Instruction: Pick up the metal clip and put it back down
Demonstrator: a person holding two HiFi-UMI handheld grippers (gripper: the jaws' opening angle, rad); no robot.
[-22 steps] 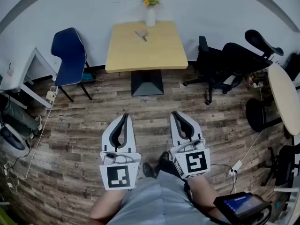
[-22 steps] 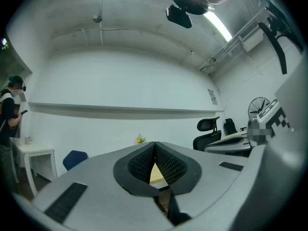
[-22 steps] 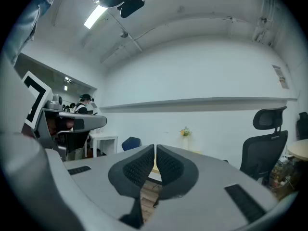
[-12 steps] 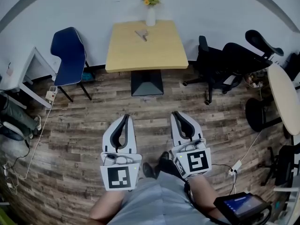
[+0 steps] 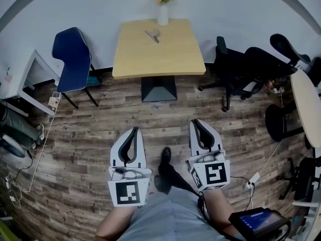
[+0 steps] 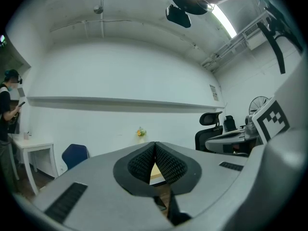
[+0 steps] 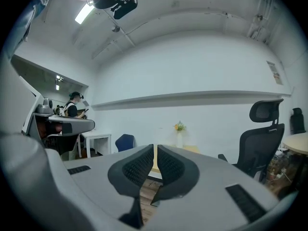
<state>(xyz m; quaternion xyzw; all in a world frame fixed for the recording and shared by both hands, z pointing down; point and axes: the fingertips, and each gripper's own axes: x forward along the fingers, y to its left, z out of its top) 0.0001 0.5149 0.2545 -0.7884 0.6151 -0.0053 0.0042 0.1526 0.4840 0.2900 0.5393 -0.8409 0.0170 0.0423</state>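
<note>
My left gripper (image 5: 133,130) has its jaws pressed together, with nothing between them. My right gripper (image 5: 196,122) is almost the same, with only a thin slit between its pads. Both hang side by side over the floor (image 5: 90,134). The clip (image 5: 152,35) lies well ahead on the table (image 5: 165,59), near the vase (image 5: 163,15).

Shows the metal clip (image 5: 152,35) only as a tiny grey sliver on the wooden table (image 5: 170,54), shape past telling. Hides most of that table behind the left gripper (image 6: 155,146) and right gripper (image 7: 155,149) in their own views. Cuts off the round table (image 5: 306,104) at the right edge and the white desk (image 5: 15,82) at the left.
</note>
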